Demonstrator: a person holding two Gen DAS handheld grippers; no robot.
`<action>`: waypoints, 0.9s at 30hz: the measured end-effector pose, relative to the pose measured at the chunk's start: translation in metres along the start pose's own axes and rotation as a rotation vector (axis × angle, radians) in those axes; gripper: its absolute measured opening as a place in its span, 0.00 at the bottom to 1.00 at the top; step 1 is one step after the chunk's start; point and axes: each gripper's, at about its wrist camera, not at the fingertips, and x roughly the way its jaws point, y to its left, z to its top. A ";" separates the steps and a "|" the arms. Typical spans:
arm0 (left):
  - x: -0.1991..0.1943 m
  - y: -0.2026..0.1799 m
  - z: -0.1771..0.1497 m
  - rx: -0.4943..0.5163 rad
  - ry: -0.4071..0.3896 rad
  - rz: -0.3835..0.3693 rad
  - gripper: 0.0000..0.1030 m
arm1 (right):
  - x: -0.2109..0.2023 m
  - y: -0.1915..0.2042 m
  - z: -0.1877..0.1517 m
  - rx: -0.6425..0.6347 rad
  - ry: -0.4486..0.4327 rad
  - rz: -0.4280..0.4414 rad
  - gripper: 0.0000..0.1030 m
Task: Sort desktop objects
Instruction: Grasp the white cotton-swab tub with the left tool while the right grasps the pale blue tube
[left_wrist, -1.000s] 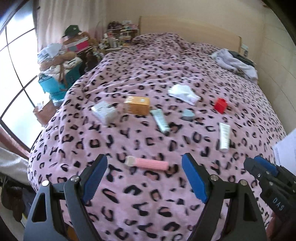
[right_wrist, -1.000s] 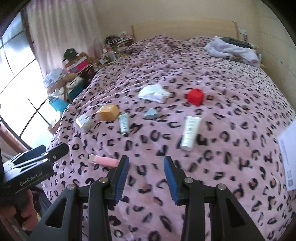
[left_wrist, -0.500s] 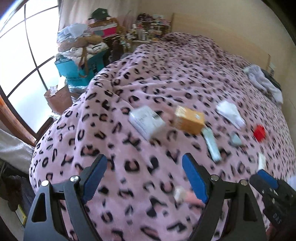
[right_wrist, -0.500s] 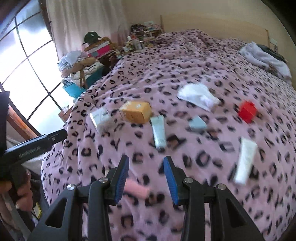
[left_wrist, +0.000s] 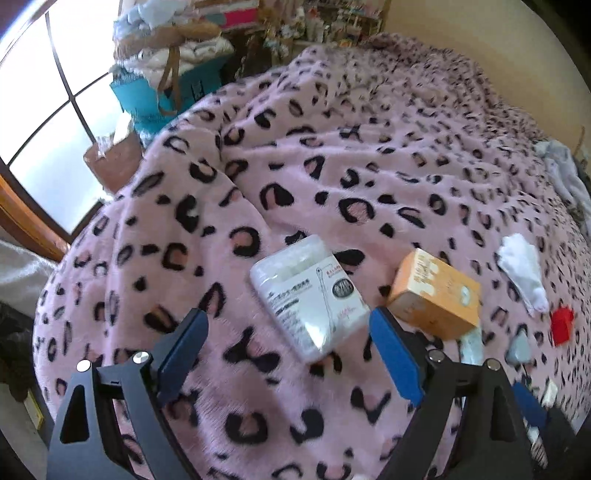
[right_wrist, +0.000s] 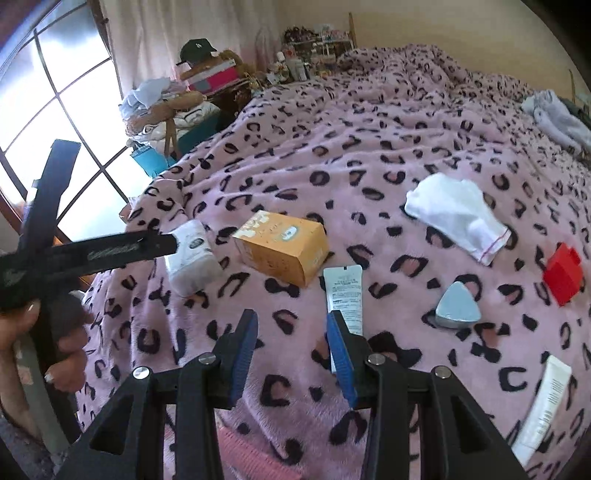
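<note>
My left gripper (left_wrist: 290, 350) hangs over the pink leopard-print blanket (left_wrist: 332, 166), its jaws opening wide. A white cotton-swab box (left_wrist: 308, 295) lies just beyond the fingertips, untouched by the pads. An orange box (left_wrist: 434, 293) sits to its right. My right gripper (right_wrist: 291, 354) stands narrowly open, nothing between its blue pads. A pale tube (right_wrist: 343, 295) lies just past its right fingertip. Further on are the orange box (right_wrist: 280, 247) and the swab box (right_wrist: 192, 258), with the left gripper's black body (right_wrist: 110, 251) crossing in front.
A white cloth (right_wrist: 454, 214), red block (right_wrist: 563, 275), grey triangular piece (right_wrist: 458, 304), white tube (right_wrist: 545, 406) and pink item (right_wrist: 251, 458) lie on the blanket. Cluttered bags and boxes (right_wrist: 192, 92) stand by the window at the bed's left edge. A hand (right_wrist: 62, 332) grips the left tool.
Both grippers have swung left and sunk toward the blanket. The swab box and orange box loom larger. The pink item has slipped below the left view. The left jaws stand slightly wider.
</note>
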 end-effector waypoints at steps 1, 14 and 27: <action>0.008 -0.001 0.003 -0.014 0.017 0.007 0.87 | 0.003 -0.002 0.000 0.005 0.004 0.001 0.39; 0.054 -0.018 0.015 -0.081 0.064 0.020 0.87 | 0.046 -0.015 0.006 0.008 0.040 -0.022 0.39; 0.082 -0.031 0.008 -0.002 0.058 0.089 0.79 | 0.082 -0.037 -0.001 0.088 0.070 -0.079 0.51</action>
